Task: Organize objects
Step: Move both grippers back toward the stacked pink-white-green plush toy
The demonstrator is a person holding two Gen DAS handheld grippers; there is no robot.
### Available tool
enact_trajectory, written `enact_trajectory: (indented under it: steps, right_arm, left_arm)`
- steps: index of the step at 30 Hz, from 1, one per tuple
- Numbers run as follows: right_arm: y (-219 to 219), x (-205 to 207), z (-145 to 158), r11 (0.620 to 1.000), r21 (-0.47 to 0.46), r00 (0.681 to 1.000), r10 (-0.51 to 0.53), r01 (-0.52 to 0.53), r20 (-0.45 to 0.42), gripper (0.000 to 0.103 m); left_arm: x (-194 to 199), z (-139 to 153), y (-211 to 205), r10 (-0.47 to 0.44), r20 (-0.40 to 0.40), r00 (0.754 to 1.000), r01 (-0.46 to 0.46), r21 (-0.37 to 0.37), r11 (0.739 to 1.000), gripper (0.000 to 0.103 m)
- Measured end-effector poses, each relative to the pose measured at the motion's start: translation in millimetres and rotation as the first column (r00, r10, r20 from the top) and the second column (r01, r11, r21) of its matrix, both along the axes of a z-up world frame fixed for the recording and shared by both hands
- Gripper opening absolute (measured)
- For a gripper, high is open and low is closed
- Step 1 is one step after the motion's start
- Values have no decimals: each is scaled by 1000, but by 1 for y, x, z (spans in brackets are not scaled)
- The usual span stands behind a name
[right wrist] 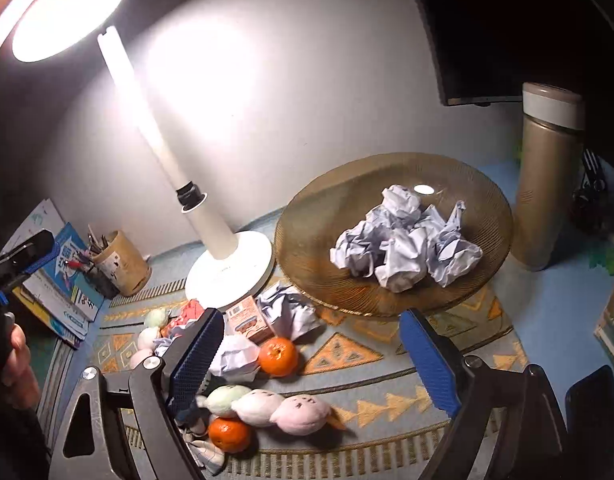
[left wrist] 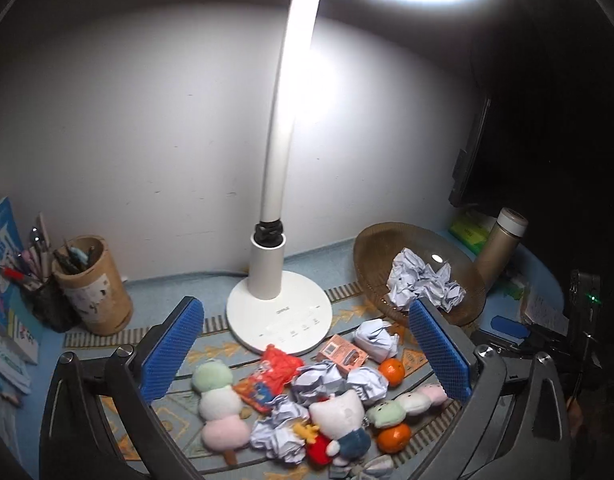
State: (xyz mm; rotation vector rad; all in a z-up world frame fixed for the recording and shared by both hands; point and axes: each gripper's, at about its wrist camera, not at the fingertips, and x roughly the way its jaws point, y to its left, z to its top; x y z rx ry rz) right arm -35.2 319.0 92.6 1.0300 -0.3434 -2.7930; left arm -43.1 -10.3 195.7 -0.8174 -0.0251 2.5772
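Both grippers spread and empty over a bench of paper balls, toys and oranges

Left wrist view: the left gripper point(left wrist: 307, 350) hangs wide over loose paper balls point(left wrist: 317, 376), light and crushable, best pinched across the middle; more lie in the bowl point(left wrist: 371, 248). Right wrist view: the right gripper point(right wrist: 309, 360) is spread too; the orange point(right wrist: 277, 357) is firm, round and may roll, the plush skewer point(right wrist: 267, 407) soft

A patterned blue mat point(right wrist: 347, 354) covered the desk. On it stood a white desk lamp point(left wrist: 279, 316) at the far middle, a bamboo pen holder point(left wrist: 95, 286) far left, and an amber glass plate point(right wrist: 395, 292) with a gold flask point(right wrist: 547, 184) far right. Paper balls point(left wrist: 339, 380), two dango plushies point(left wrist: 219, 404), tangerines point(right wrist: 278, 357), a small box point(left wrist: 342, 354) and a snack packet point(left wrist: 273, 376) lay near.
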Motion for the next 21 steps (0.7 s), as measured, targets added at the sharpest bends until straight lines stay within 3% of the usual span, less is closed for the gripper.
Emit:
enact_trajectory:
  steps: [3,7,11,15,18,21]
  right_arm:
    - [-23,12,-18,996,85,999,-14,17,-45,89]
    - [-34,14,-46,987,156,997,-31,41,-65,89]
    - [-30,12,-57,986,153,997,-52,59,-50,89]
    - [-19,5,-66,992,108,997,-73,72,-1,89]
    - [-14,2,-68,994,78,997,-72,71,15,89]
    - [-9,3,-69,996,52,997,-75,73,22,89]
  left_arm:
    - [12,-23,-45,111,21,994,-111,26,993,102]
    - [23,-88,-79,256,62,965,-261,94,961,102]
    - [20,-138,-83,253,158,954,-279,172,945,102]
    - [10,-161,-72,281,192,940,-314,166,935,102]
    - [1,-177,-64,258,264,929,-298,121,947,102]
    - [8,-173,-63,277,219,936,-307,116,945,102]
